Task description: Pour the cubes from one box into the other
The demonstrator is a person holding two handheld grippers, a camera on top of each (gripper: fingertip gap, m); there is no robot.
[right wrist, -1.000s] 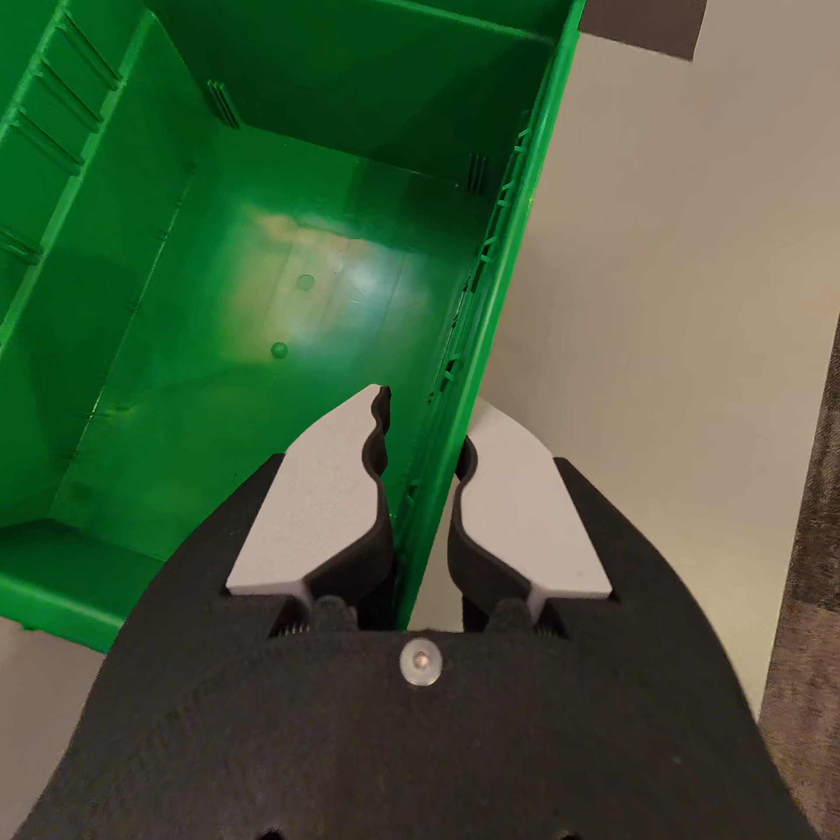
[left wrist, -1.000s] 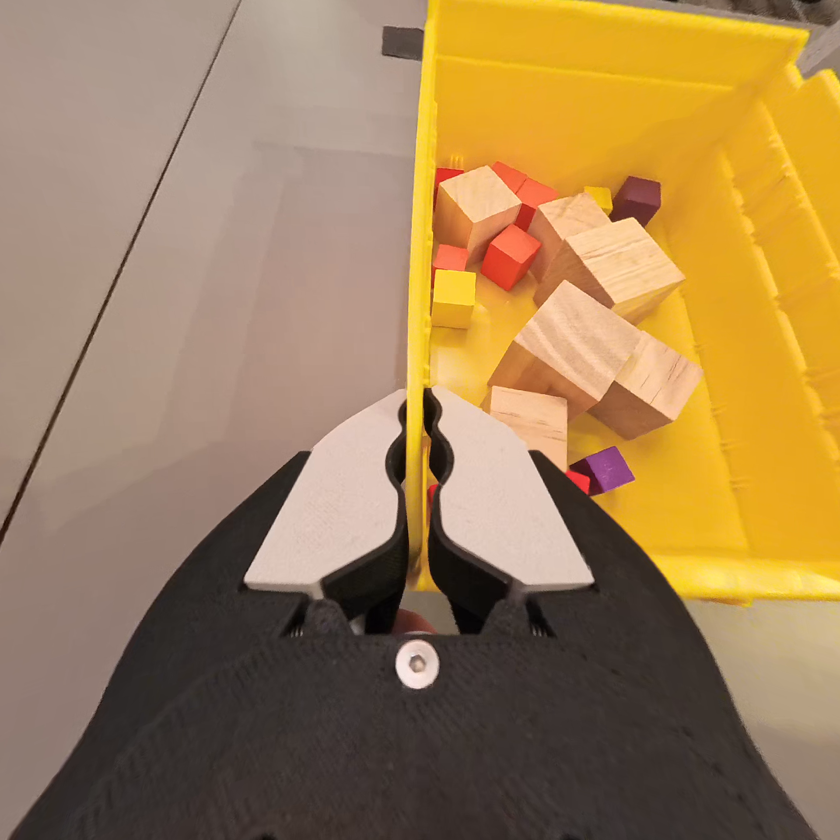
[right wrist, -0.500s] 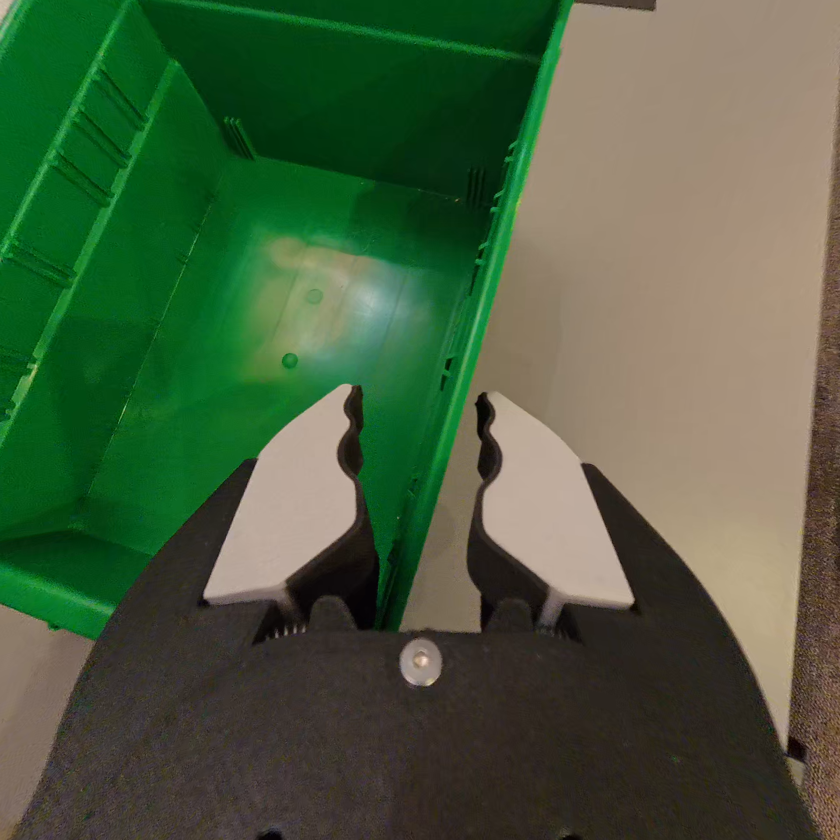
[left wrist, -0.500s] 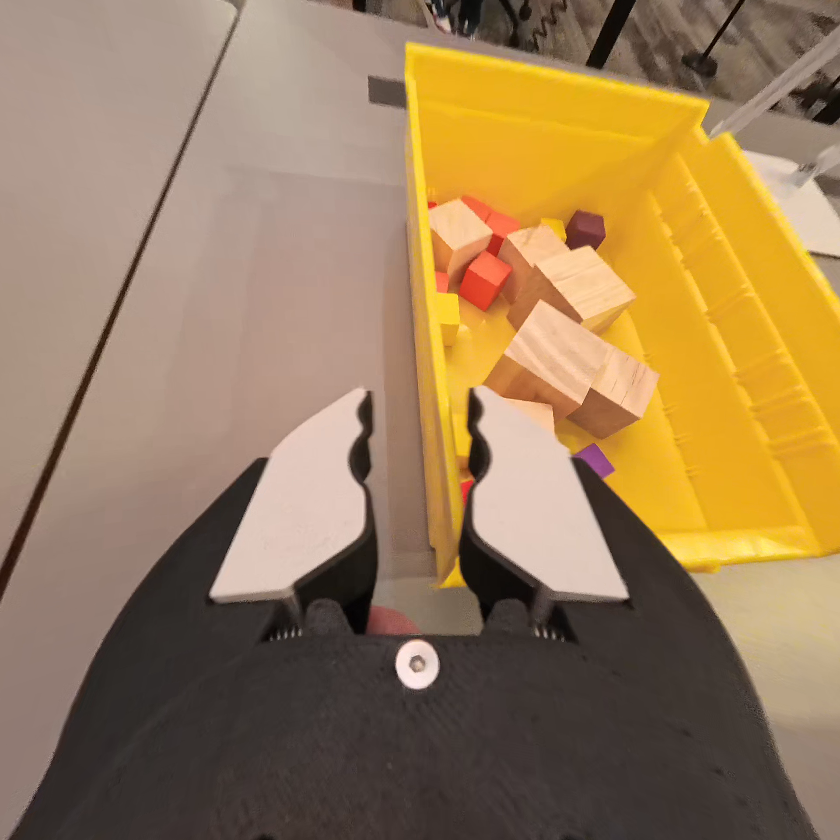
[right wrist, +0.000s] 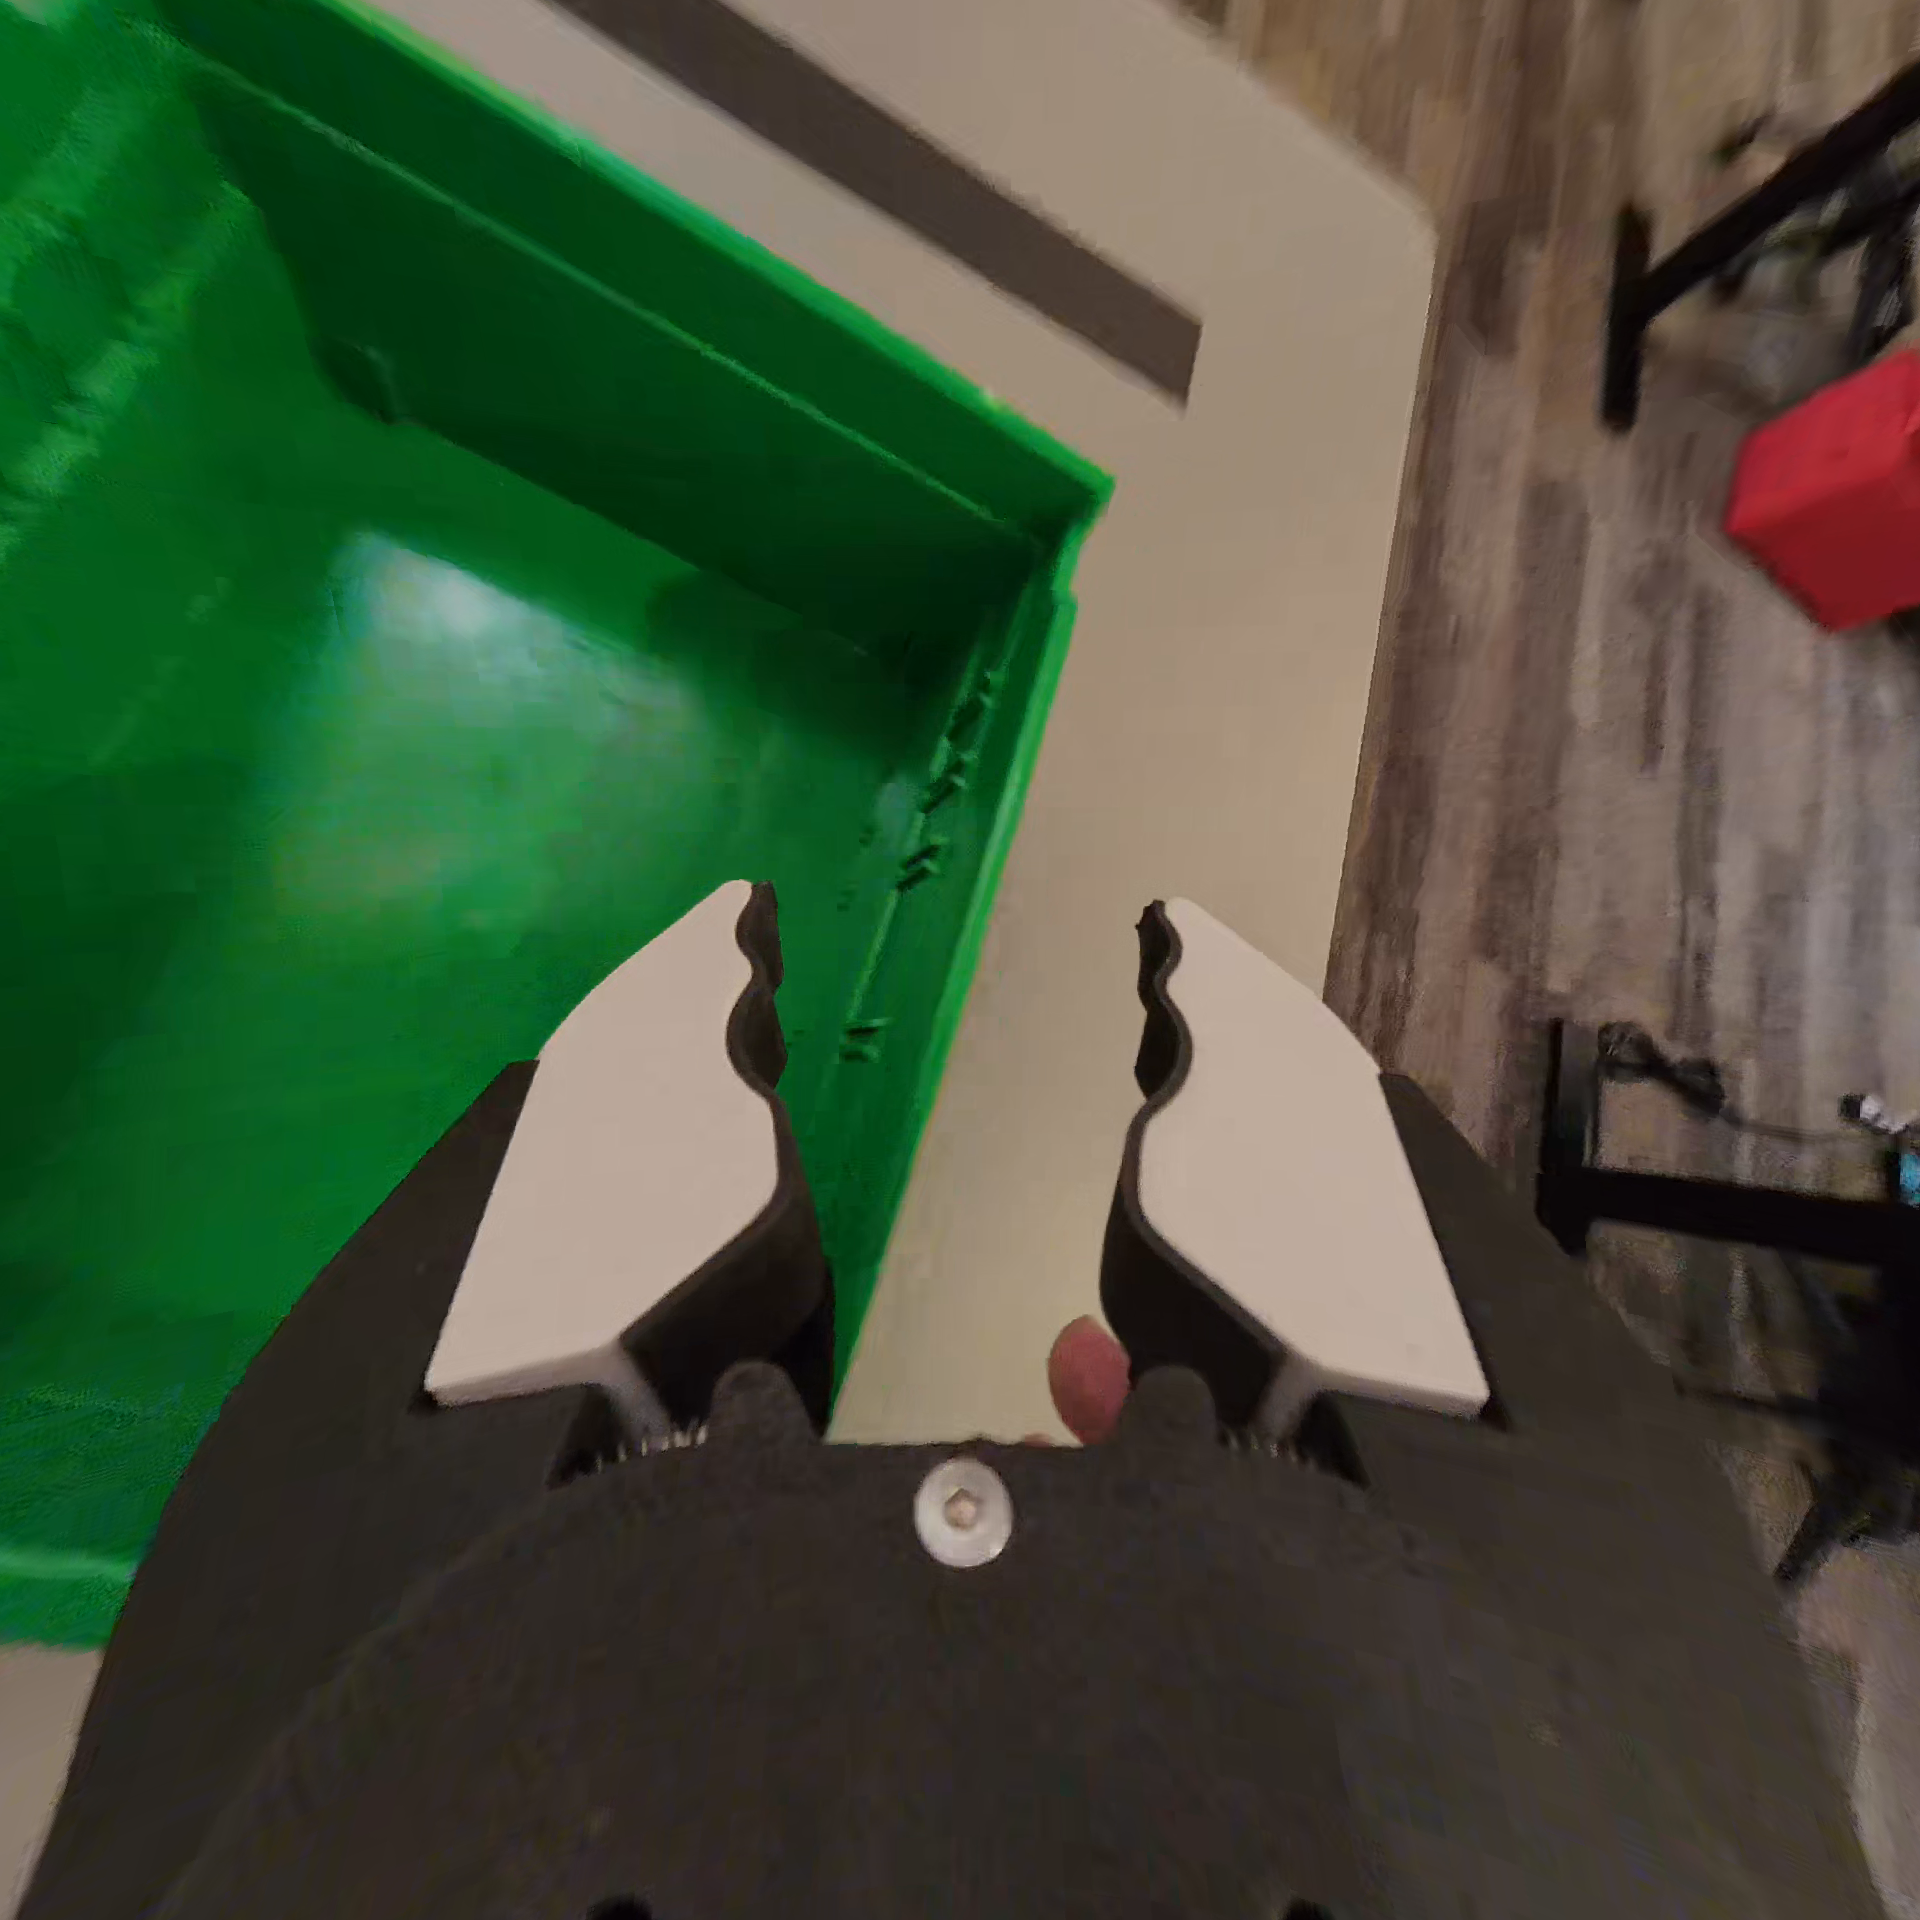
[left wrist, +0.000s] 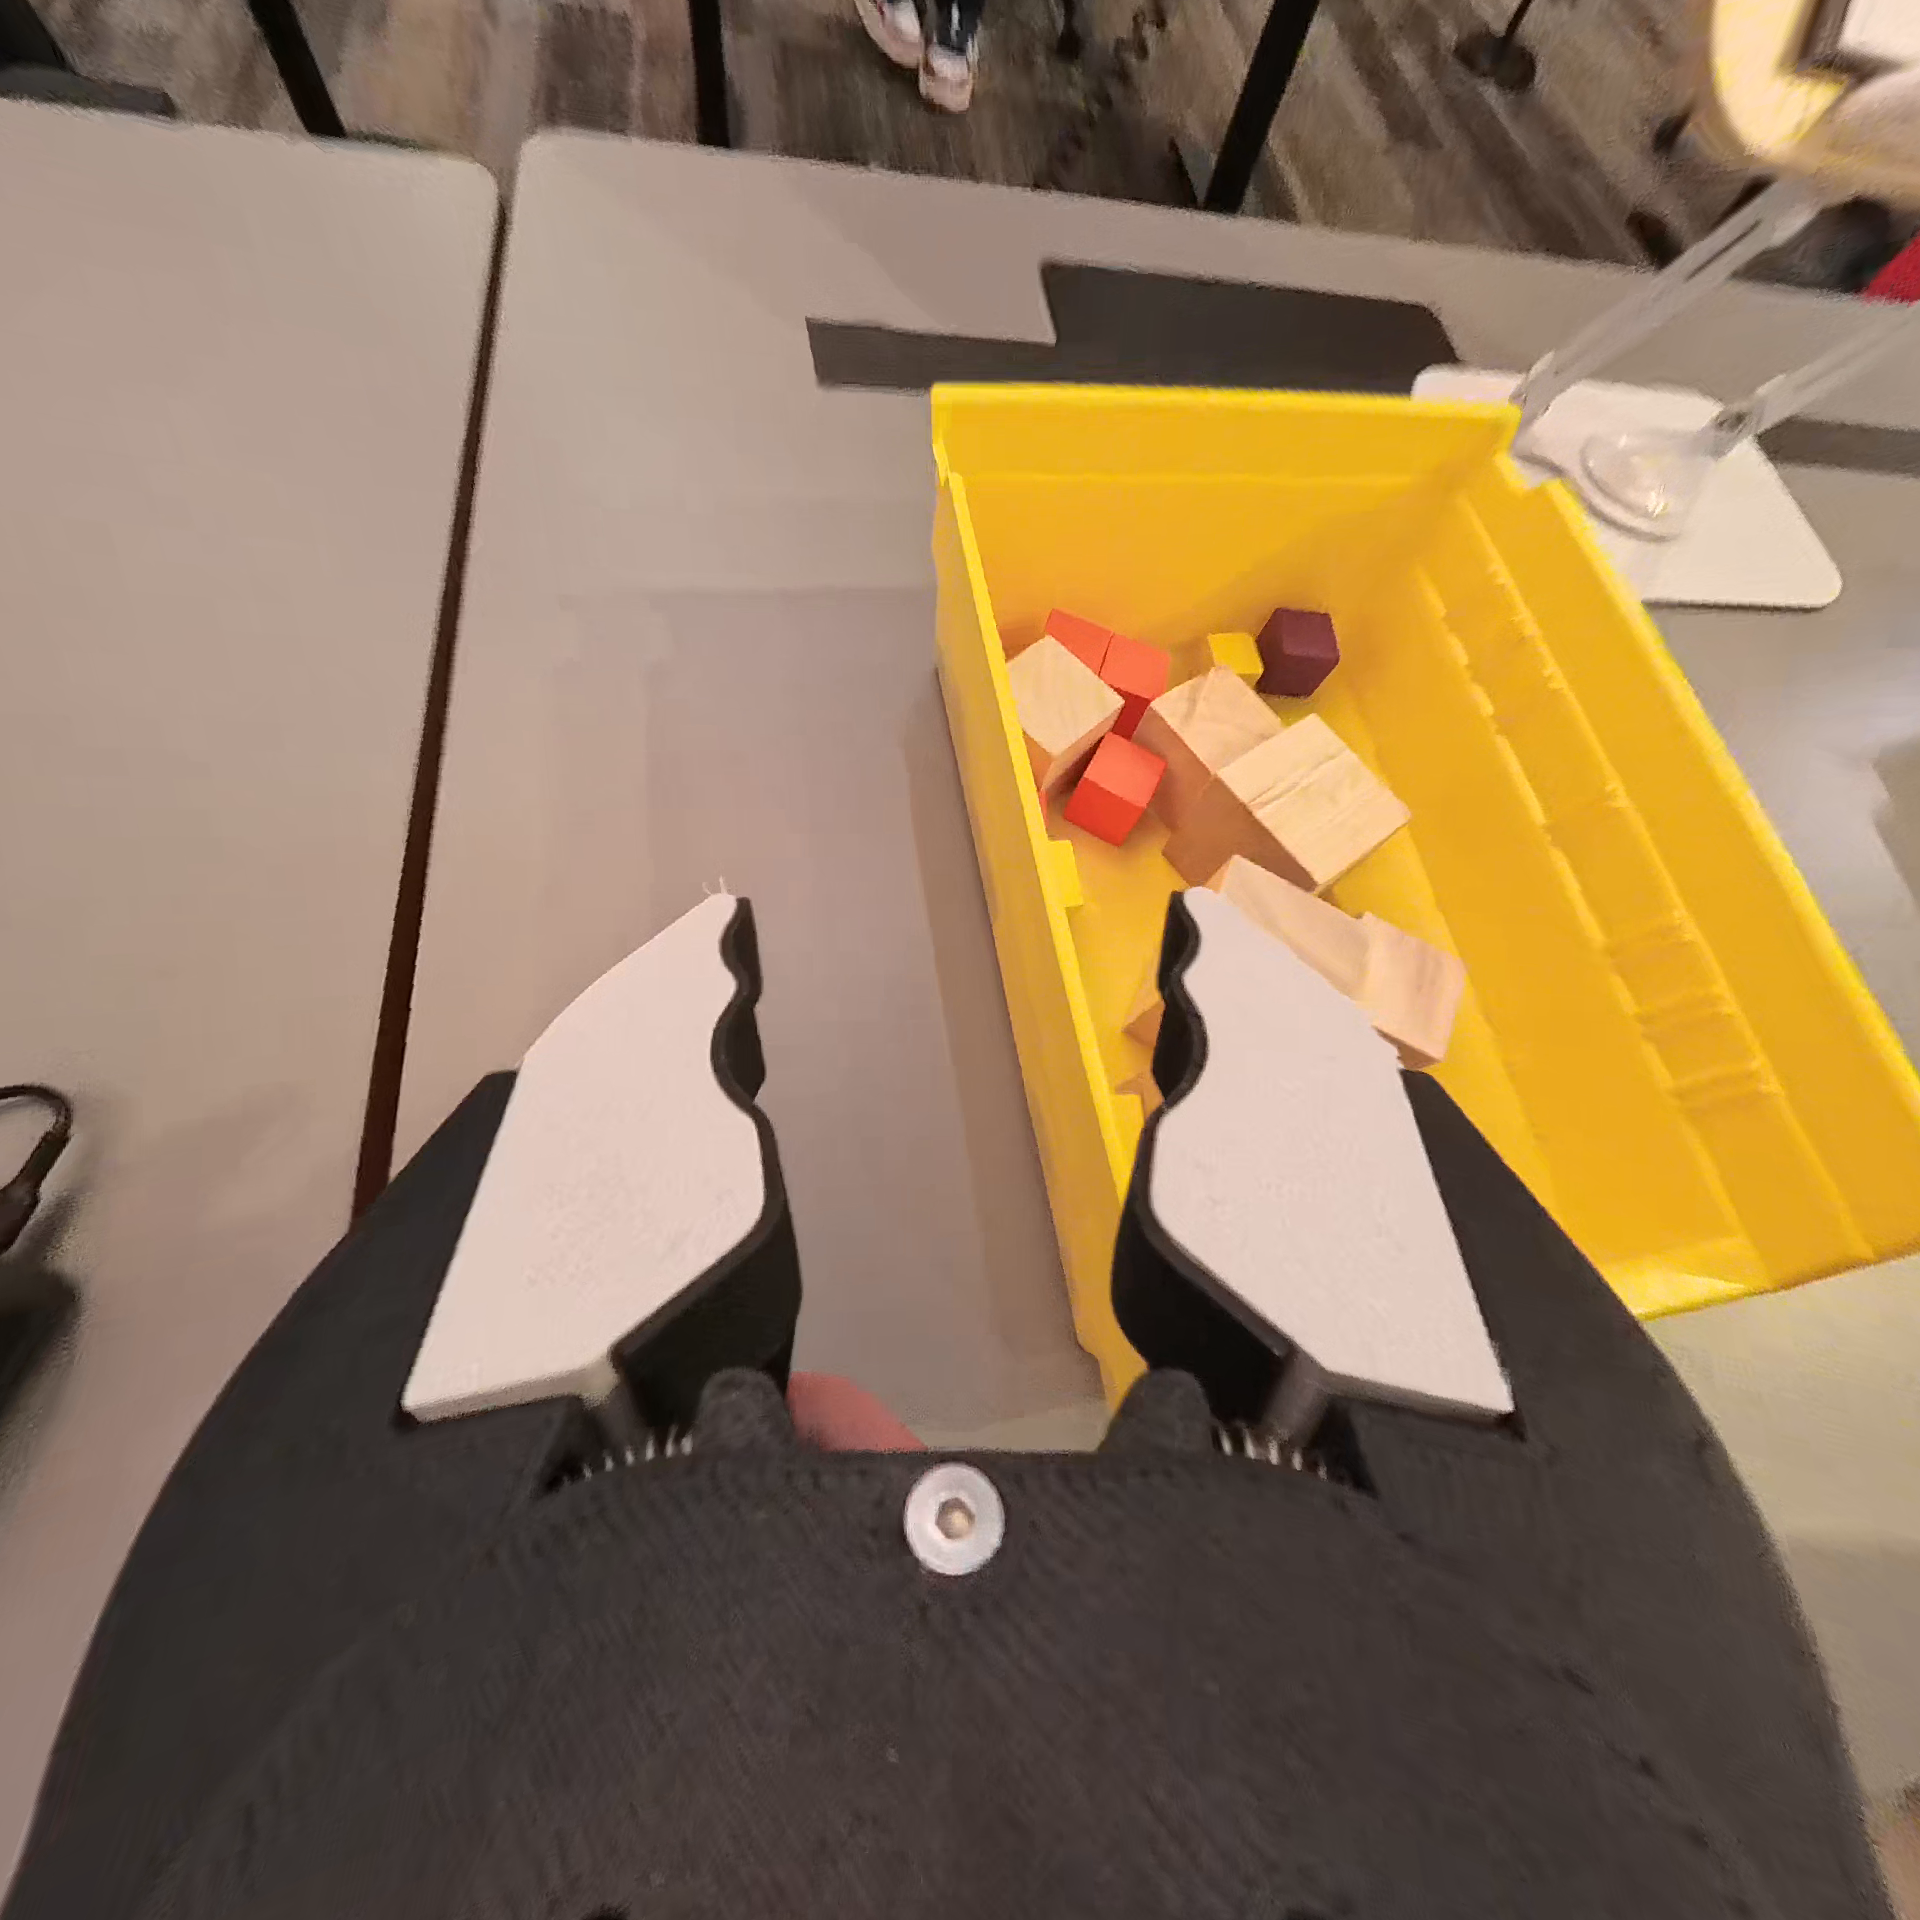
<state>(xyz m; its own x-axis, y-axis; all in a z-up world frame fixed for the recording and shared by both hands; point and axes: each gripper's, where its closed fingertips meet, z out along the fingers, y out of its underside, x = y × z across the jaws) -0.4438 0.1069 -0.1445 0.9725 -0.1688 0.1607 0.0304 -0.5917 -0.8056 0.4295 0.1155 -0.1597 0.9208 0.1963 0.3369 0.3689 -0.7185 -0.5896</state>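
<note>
Presently both grippers stand free of the boxes. On the left wrist view the left gripper (left wrist: 956,914) has its jaws spread wide and holds nothing; the near side wall of the yellow box (left wrist: 1023,940) passes beneath the gap between the fingers, with no contact evident. The yellow box rests flat on the grey table (left wrist: 665,644) and contains the cubes (left wrist: 1195,779): several large pale wooden blocks, smaller orange-red ones, a small yellow one and a dark purple one, gathered toward the far end and the left wall. On the right wrist view the right gripper (right wrist: 951,904) is likewise spread and empty, the right wall of the green box (right wrist: 997,831) running up between its fingers (clearance cannot be judged owing to blur). The green box shows a bare floor in the part visible. Judgement: the transfer appears complete, with the cubes lying in the yellow box. As to handling, both boxes look to be thin, stiff moulded plastic, light when empty and smooth enough to slip; the top rim of a side wall is the sound place to pinch. The loaded yellow box would be heavier at its far end, and the loose blocks would slide and tumble on any tilt.
</note>
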